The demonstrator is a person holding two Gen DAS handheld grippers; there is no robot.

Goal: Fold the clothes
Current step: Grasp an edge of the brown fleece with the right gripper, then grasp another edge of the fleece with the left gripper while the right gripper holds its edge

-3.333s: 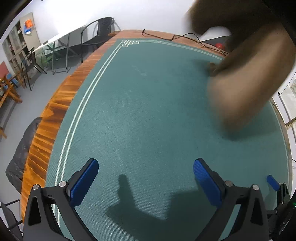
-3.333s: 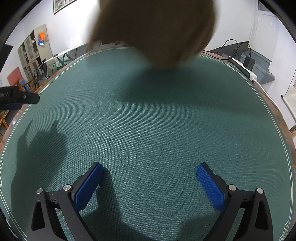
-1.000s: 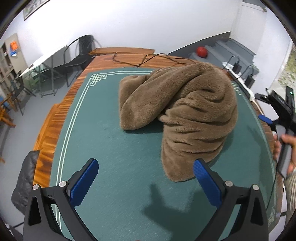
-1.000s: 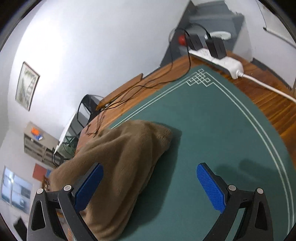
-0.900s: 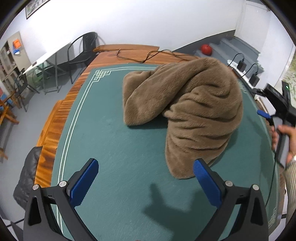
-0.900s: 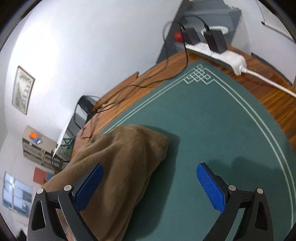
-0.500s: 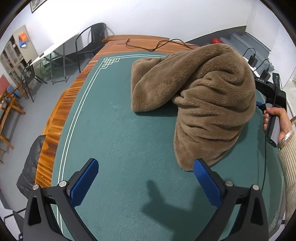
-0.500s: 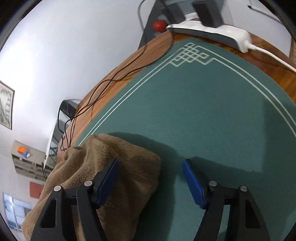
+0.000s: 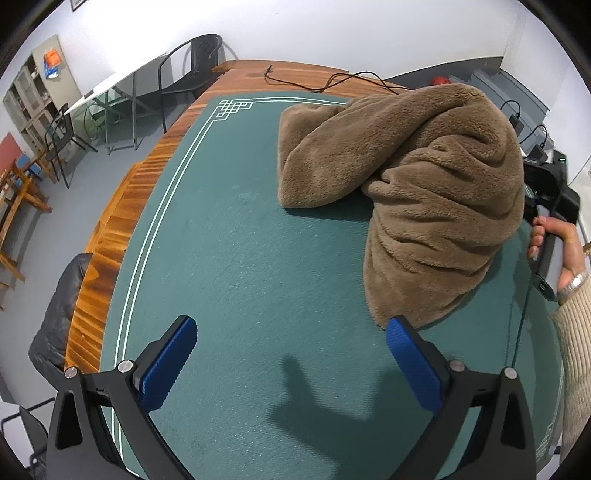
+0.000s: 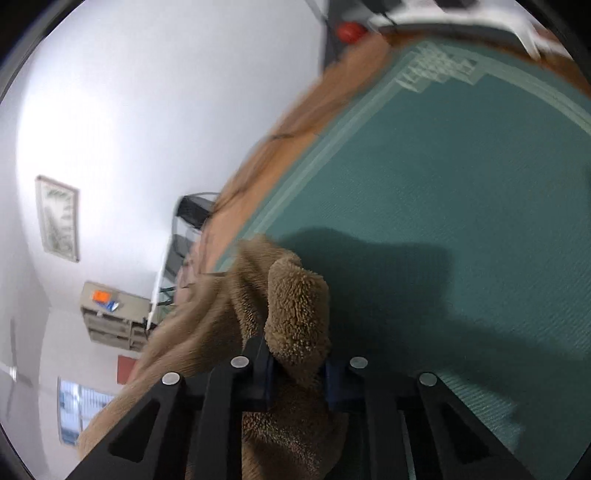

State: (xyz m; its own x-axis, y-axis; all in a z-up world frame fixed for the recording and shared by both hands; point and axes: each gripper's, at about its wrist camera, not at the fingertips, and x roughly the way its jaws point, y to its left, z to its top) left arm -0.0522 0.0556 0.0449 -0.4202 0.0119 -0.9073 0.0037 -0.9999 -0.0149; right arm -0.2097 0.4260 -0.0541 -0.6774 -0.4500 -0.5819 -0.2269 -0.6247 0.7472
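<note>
A brown fleece garment [image 9: 417, 177] lies heaped on the green table mat [image 9: 258, 266], toward the far right in the left wrist view. My left gripper [image 9: 288, 365] hangs open over bare mat, its right pad close to the garment's near hem. In the right wrist view my right gripper [image 10: 297, 376] has its jaws closing on a bunched fold of the brown garment [image 10: 295, 314], and the pads press the fleece from both sides. A hand [image 9: 554, 243] holds that right gripper behind the heap's right side.
The wooden table rim [image 9: 122, 206] runs along the left, with a dark jacket [image 9: 55, 314] hanging off it. Black cables [image 9: 332, 83] lie at the far edge. Chairs [image 9: 184, 70] and a glass table stand beyond. A white power strip [image 10: 461, 14] sits at the far corner.
The right gripper came down to the garment's edge and its jaws closed from wide open onto a fold of fleece. The left gripper sank slightly toward the mat and stays open.
</note>
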